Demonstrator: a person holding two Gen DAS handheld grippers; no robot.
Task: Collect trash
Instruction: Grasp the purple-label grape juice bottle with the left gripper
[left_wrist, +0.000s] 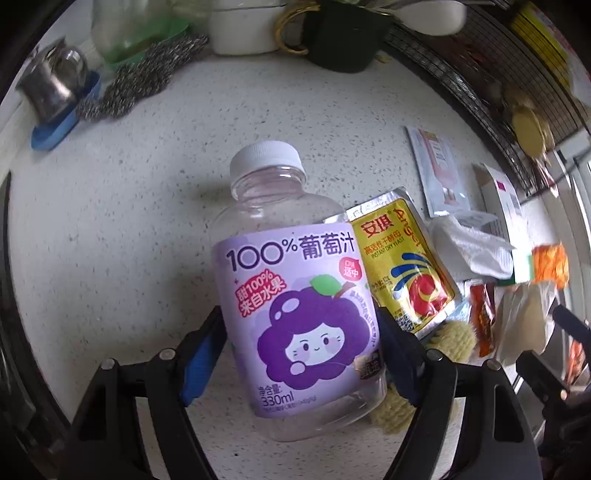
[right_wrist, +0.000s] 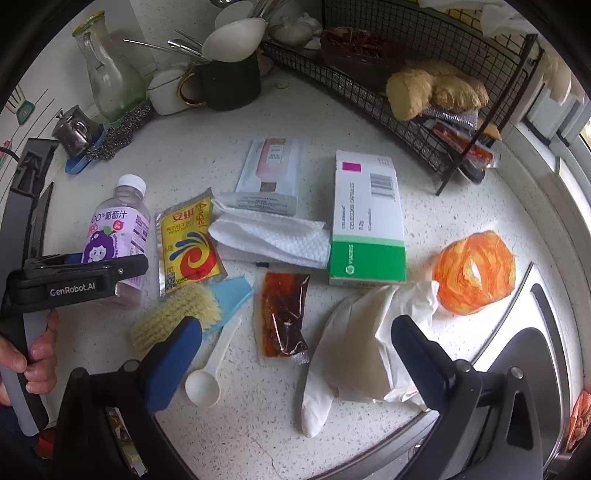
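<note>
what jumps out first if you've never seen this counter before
The purple grape juice bottle fills the left wrist view, lying between the jaws of the left gripper. To its right sits a yellow yeast packet, and further right a bright orange wrapper near the counter's edge.

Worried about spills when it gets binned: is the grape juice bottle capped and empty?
Capped and seemingly empty: the grape juice bottle wears its white cap, and the speckled counter shows through its clear plastic.
</note>
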